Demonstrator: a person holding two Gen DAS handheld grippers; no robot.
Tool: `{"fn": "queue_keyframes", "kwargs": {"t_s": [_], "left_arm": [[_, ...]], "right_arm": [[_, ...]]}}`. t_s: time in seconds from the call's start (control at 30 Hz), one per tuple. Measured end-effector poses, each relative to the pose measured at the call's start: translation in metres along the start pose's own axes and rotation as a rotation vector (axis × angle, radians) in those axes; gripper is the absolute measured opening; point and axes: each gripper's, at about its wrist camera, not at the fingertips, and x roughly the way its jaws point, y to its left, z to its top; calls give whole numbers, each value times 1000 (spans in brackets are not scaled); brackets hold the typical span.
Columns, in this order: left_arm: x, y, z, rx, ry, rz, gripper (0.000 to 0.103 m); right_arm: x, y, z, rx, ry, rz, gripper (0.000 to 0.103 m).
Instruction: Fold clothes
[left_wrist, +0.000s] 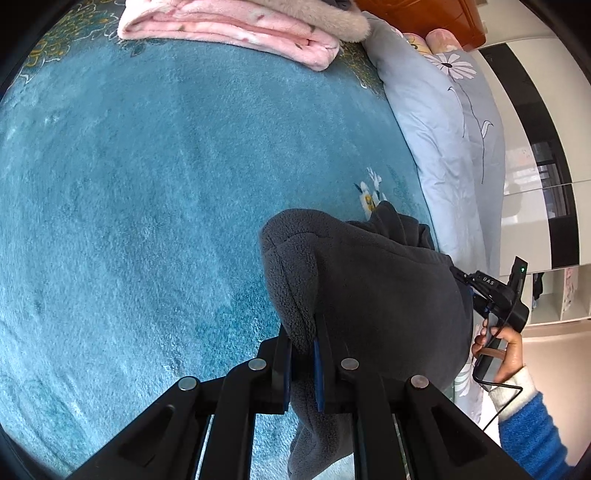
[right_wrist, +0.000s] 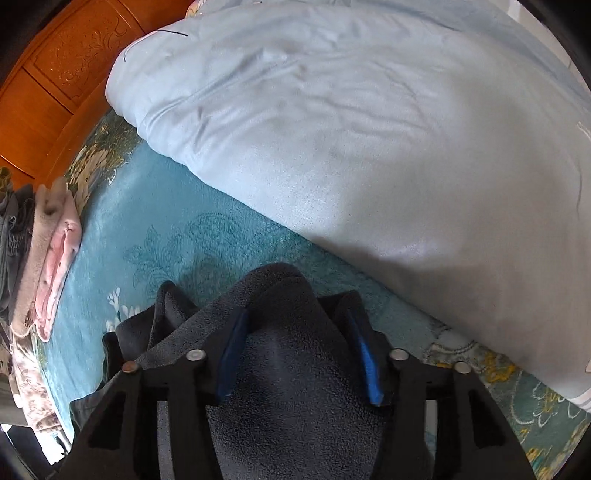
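Your bed's teal blanket (left_wrist: 147, 184) carries a pink stack (left_wrist: 236, 33) at 12 o'clock, duvet (left_wrist: 443, 129) at 2 o'clock.

Cloth, plastic and wood, mostly matt surfaces

Grey fleece garment (left_wrist: 369, 280) is looking nubby and matt; teal bed cover (left_wrist: 147, 203) is showing a short plush pile; pale blue quilt (right_wrist: 351, 140) is lying smooth, faintly creased; folded pink blanket (left_wrist: 236, 33) is looking fluffy; left gripper (left_wrist: 301, 369) is showing matt black plastic, blue rubbery pads, dull metal studs; headboard (right_wrist: 70, 70) is gleaming, carved varnished wood.

open teal bedspread (left_wrist: 147, 203) to the left, pink folded blanket (left_wrist: 236, 29) at far edge, pale quilt (right_wrist: 369, 147) bounding the right
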Motion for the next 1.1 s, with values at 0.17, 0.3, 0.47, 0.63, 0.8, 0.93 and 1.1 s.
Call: {"fn": "queue_keyframes", "kwargs": {"t_s": [0.17, 0.3, 0.47, 0.63, 0.8, 0.93, 1.1], "left_arm": [[-27, -12, 3, 38, -52, -67, 9], [-45, -18, 6, 44, -117, -107, 9], [-7, 10, 9, -59, -34, -27, 9], [6, 15, 10, -65, 2, -6, 10], [-6, -1, 25, -7, -4, -41, 14], [-24, 3, 17, 20, -13, -33, 49], [-31, 32, -36, -135, -16, -111, 68]], "right_arm": [[-30, 14, 0, -64, -76, 29, 7], [-73, 14, 9, -23, -216, 152, 6], [-52, 9, 11, 24, -173, 117, 6], [-10, 0, 1, 105, -76, 69, 7], [-32, -2, 5, 93, -132, 83, 23], [-73, -22, -9, 157, -223, 177, 58], [-100, -65, -65, 273, -213, 273, 76]]}}
